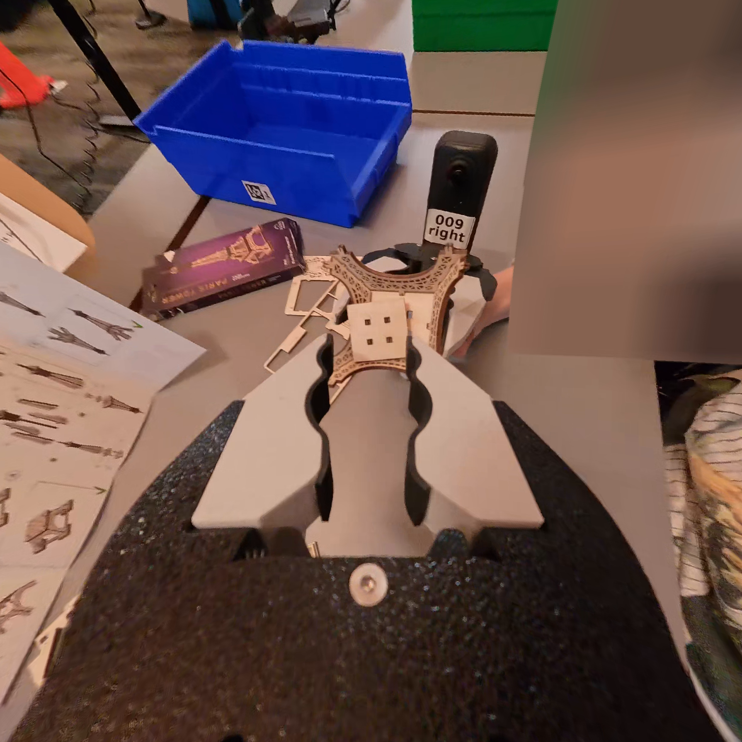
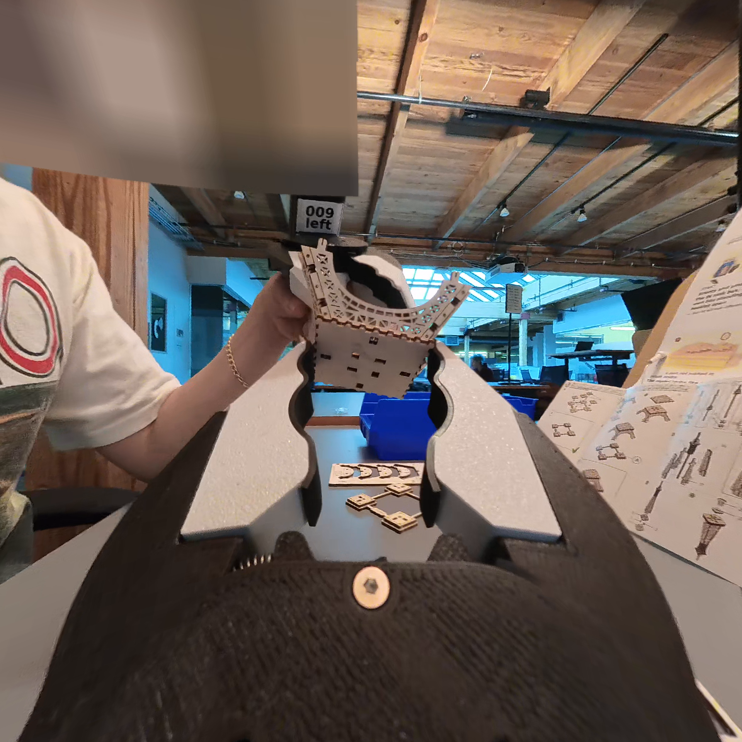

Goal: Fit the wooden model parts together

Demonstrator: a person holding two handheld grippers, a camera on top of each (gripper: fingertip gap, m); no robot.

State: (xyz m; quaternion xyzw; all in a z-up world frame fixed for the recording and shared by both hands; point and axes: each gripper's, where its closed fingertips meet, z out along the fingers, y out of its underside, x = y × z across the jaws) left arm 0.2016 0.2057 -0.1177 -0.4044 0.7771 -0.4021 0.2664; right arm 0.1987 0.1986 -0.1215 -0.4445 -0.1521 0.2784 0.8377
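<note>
A wooden tower-base model, with lattice legs and a square plate with four holes [image 1: 375, 329], is held in the air between both grippers. My left gripper [image 1: 369, 345] is shut on it at the fingertips. My right gripper [image 2: 369, 355] is shut on the same model [image 2: 365, 361] from the opposite side, its fingertips against the model's box-like sides. The right gripper's black camera [image 1: 461, 180] rises just behind the model in the left wrist view. The left gripper's grey finger [image 2: 385, 277] shows behind the legs in the right wrist view.
Loose wooden parts lie on the grey table: a four-pad frame [image 2: 385, 506], an arch sheet [image 2: 375, 473] and an emptied cut-out sheet [image 1: 309, 297]. A purple box [image 1: 225, 269], a blue bin [image 1: 281, 132] and instruction sheets [image 1: 60, 381] are nearby. A person's arm [image 2: 180, 401] is at the left. The tips of both grippers are at nearly the same place.
</note>
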